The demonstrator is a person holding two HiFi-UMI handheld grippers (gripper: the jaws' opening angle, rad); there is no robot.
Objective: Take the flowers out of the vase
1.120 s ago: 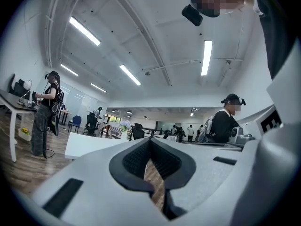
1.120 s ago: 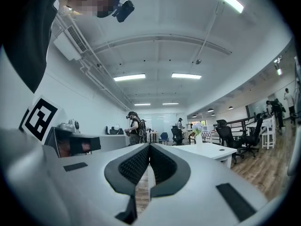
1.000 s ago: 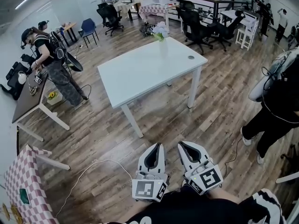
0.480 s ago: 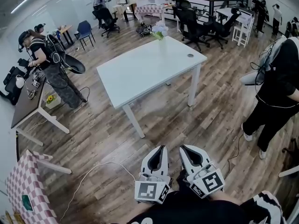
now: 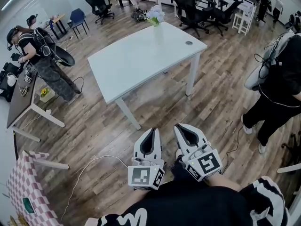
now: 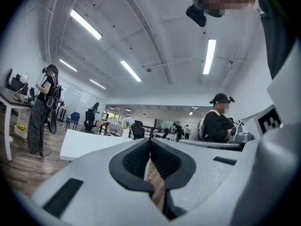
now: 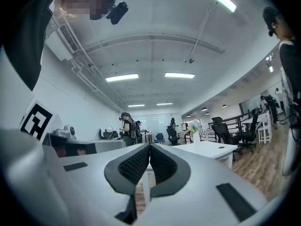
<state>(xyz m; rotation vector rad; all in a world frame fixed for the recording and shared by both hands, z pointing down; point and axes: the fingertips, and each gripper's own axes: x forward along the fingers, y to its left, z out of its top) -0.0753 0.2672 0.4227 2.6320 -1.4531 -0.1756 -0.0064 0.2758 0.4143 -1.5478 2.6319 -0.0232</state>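
A bunch of pale flowers (image 5: 154, 16) stands in a clear vase (image 5: 158, 29) at the far edge of the white table (image 5: 136, 62). Both grippers are held low and level over the wood floor, well short of the table's near corner. My left gripper (image 5: 153, 130) is shut with nothing in it, and my right gripper (image 5: 180, 126) beside it is shut and empty too. In the right gripper view the flowers (image 7: 194, 125) show small above the table (image 7: 214, 148), far beyond the closed jaws (image 7: 149, 145). The left gripper view has its closed jaws (image 6: 150, 140) before the table (image 6: 82, 143).
A person in black (image 5: 281, 81) stands to the right of the table. Another person with gear (image 5: 41, 55) stands at a dark desk (image 5: 19, 105) on the left. Office chairs (image 5: 190, 6) crowd behind the table. A checkered table (image 5: 21, 187) and a floor cable (image 5: 87, 171) lie at lower left.
Both grippers have moved forward together toward the white table, which now sits nearer in the head view. Their jaws stayed shut. The person at right has shifted a little.
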